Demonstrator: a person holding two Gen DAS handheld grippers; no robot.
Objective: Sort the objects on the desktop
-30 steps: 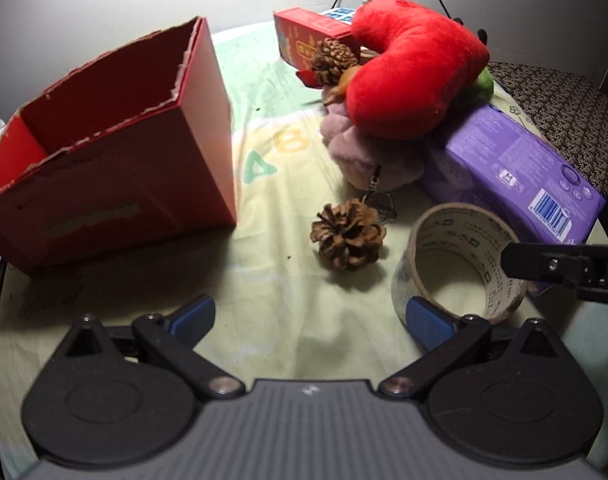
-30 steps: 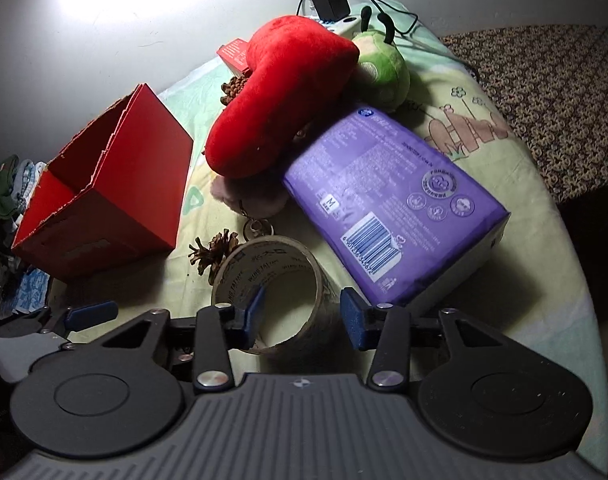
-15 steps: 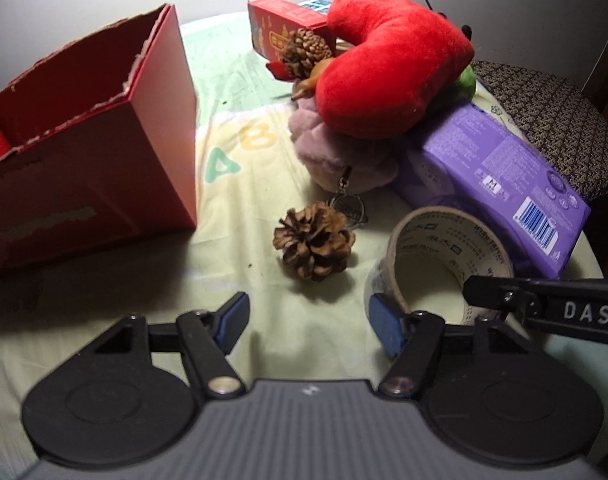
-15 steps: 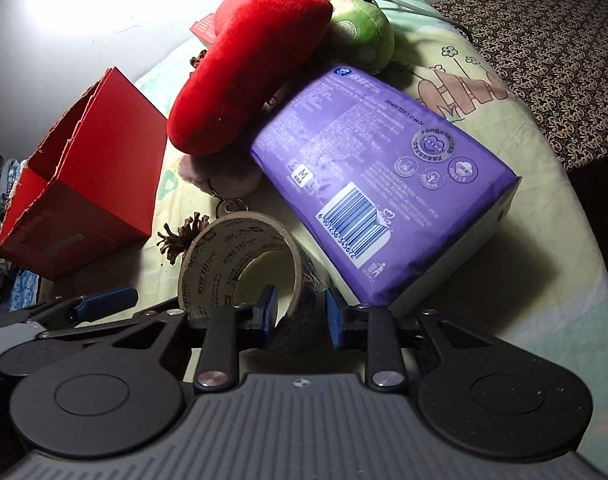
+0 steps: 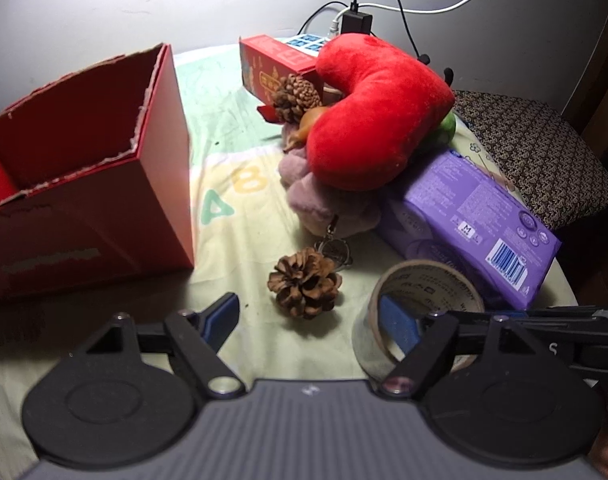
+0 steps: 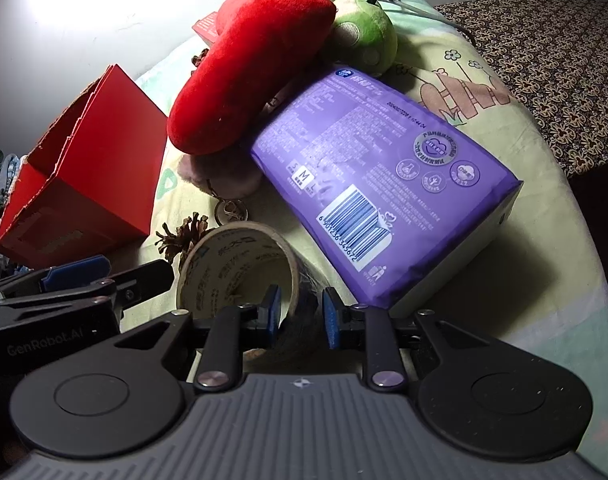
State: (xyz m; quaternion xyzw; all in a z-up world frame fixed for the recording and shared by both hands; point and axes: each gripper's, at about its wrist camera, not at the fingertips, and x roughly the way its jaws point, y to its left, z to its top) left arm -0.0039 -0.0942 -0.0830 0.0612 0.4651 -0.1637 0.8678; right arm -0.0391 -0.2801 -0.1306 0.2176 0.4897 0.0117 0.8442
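A roll of brown packing tape (image 6: 240, 268) stands tilted on the tablecloth. My right gripper (image 6: 300, 312) is shut on the tape roll's wall, one finger inside the ring and one outside. The tape roll also shows in the left wrist view (image 5: 420, 304). My left gripper (image 5: 312, 320) is open and empty, just short of a pine cone (image 5: 304, 282) that lies between its fingers' line. An open red cardboard box (image 5: 84, 184) stands at the left, also seen in the right wrist view (image 6: 80, 172).
A red plush heart (image 5: 368, 112) lies on a pinkish plush with a keyring (image 5: 328, 200), beside a purple package (image 6: 384, 184). A second pine cone (image 5: 296, 96), a small red carton (image 5: 276, 68), a green plush (image 6: 364, 36) and charger cables sit behind. A patterned seat (image 5: 536, 152) is at the right.
My right gripper has closed onto the tape roll's wall and tipped the roll up. My left gripper has narrowed somewhat and shifted towards the pine cone.
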